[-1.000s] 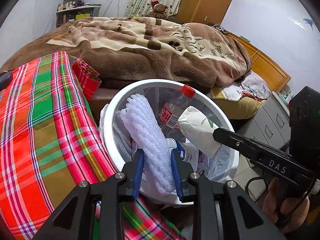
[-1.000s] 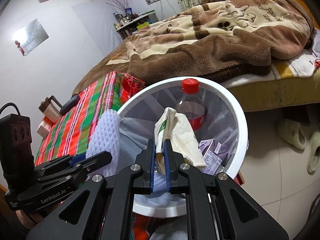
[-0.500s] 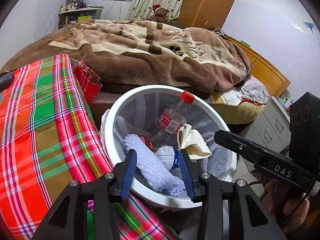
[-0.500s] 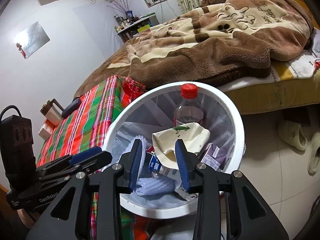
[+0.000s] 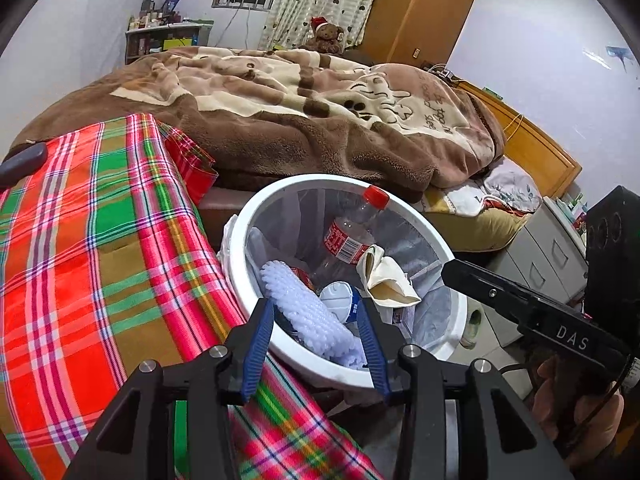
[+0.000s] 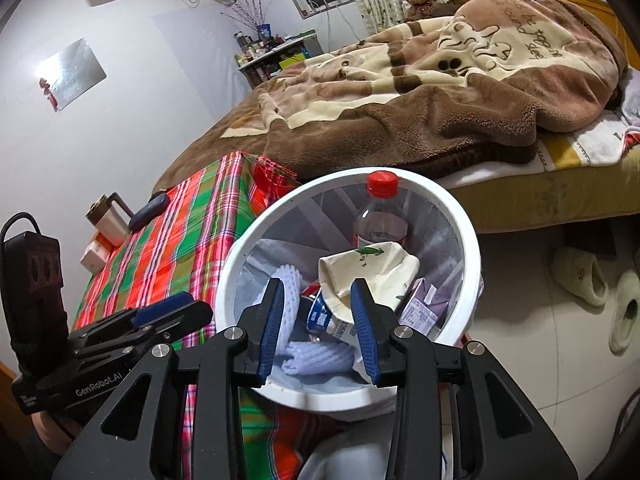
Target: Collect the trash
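- Above the bin (image 5: 256,216), both grippers hang with jaws spread wide and nothing between them.
- Left gripper (image 5: 316,342): the foam net (image 5: 308,312) lies in the bin just ahead of its tips, long axis running away from the fingers and toward the cloth (image 5: 80,240) side.
- Right gripper (image 6: 318,322): the paper bag (image 6: 368,272) lies crumpled straight ahead, resting on the other rubbish, in front of the bottle (image 6: 380,216).
- Bottle stands tilted against the far wall, red cap at the rim.
- Judgement: both drops look done; any further trash would lie outside the bin, and none shows on the cloth near either gripper, so which hand is nearer cannot be told.
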`<control>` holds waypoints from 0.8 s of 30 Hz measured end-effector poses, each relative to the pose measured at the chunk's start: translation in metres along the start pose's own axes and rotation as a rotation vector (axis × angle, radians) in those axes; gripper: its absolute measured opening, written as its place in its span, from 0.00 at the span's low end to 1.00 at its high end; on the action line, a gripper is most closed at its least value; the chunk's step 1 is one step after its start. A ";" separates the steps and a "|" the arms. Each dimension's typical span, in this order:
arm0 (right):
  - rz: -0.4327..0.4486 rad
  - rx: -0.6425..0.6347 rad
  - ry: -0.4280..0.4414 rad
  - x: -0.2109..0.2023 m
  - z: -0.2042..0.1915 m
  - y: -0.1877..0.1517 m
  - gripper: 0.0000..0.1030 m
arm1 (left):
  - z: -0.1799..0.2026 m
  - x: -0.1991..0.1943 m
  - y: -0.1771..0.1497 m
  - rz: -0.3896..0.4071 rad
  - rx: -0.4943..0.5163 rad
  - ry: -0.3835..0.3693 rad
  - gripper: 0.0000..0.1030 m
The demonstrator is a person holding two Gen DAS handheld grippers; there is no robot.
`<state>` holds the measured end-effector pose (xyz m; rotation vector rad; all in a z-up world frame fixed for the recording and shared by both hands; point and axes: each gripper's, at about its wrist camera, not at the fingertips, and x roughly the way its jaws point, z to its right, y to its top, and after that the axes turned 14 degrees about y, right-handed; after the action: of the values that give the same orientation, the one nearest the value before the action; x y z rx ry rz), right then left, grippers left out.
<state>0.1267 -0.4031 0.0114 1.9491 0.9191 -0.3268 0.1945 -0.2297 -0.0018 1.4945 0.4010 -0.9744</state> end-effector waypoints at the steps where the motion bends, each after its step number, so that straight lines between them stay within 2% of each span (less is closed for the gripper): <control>1: 0.000 -0.005 -0.001 -0.001 -0.002 -0.001 0.35 | 0.000 -0.003 -0.001 0.003 0.000 0.003 0.42; 4: 0.002 -0.026 -0.007 -0.004 -0.008 -0.003 0.37 | -0.001 -0.011 -0.005 0.015 0.001 0.015 0.42; 5: 0.002 -0.032 -0.011 -0.005 -0.010 -0.004 0.45 | -0.002 -0.014 -0.007 0.018 0.002 0.021 0.42; 7: 0.005 -0.042 -0.014 -0.007 -0.014 -0.006 0.55 | -0.003 -0.020 -0.011 0.023 0.005 0.033 0.42; 24: -0.039 -0.190 -0.040 -0.014 -0.060 -0.033 0.55 | -0.029 -0.080 -0.049 0.108 -0.039 0.150 0.42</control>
<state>0.0852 -0.3497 0.0309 1.7468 0.9284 -0.2885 0.1211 -0.1698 0.0239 1.5424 0.4396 -0.7675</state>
